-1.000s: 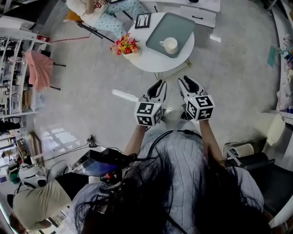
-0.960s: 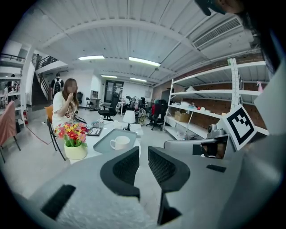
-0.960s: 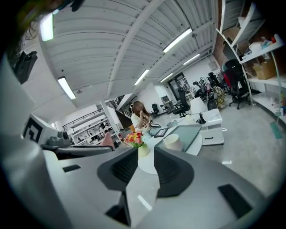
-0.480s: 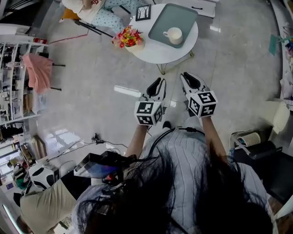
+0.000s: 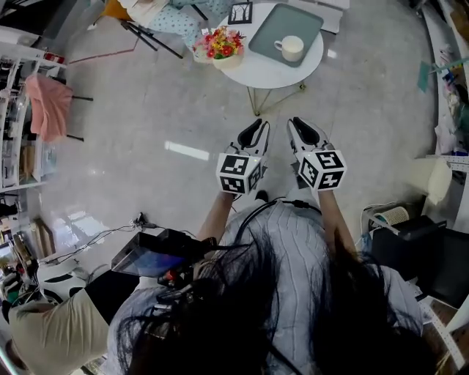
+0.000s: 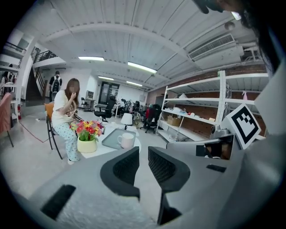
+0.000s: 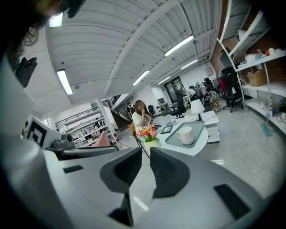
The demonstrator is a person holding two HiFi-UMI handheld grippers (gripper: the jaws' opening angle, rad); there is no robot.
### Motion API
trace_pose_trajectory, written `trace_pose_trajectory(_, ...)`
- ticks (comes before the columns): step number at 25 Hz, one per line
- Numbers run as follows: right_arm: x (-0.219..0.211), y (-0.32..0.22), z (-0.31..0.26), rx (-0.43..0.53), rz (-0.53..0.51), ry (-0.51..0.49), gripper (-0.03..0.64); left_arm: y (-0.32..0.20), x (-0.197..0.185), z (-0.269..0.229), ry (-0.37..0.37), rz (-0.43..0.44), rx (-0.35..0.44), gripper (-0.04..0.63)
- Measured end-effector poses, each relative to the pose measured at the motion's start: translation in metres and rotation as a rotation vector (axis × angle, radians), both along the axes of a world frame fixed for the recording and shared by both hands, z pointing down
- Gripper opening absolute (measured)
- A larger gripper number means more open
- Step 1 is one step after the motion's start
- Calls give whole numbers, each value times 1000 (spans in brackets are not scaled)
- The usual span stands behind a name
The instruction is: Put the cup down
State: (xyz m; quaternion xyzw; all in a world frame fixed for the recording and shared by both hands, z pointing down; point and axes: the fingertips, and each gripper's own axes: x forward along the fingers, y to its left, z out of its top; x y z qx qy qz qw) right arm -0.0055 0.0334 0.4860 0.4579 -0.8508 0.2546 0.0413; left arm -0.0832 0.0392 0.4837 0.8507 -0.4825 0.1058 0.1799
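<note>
White ceramic cup (image 5: 292, 48) upright on grey-green tray (image 5: 281, 22), round white table (image 5: 254, 72), top centre of head view, well apart from grippers. Left gripper (image 5: 256, 133), right gripper (image 5: 301, 130): jaws nearly together, nothing held. Placing looks done; next move likely just staying clear.

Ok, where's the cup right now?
Head view, top centre: the cup stands on the grey tray on the round white table, right of the flowers.

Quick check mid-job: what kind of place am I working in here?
Probably an open-plan office or lab workshop: long storage shelves, office chairs, and a small round table holding a cup.
</note>
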Motion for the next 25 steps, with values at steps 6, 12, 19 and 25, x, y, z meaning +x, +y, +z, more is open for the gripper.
trace_pose_trajectory(6, -20, 32, -14, 18, 67, -10, 71, 26, -22, -11, 30, 53, 36, 72)
trace_pose_trajectory(12, -40, 64, -19, 37, 92, 14, 67, 48, -41, -8, 47, 87, 27, 72)
trace_pose_trajectory(19, -30, 89, -13, 40, 139, 57, 67, 59, -31, 1, 61, 150, 20, 72)
trace_pose_trajectory(25, -31, 112, -27, 76, 161, 80, 64, 71, -27, -13, 76, 196, 53, 72)
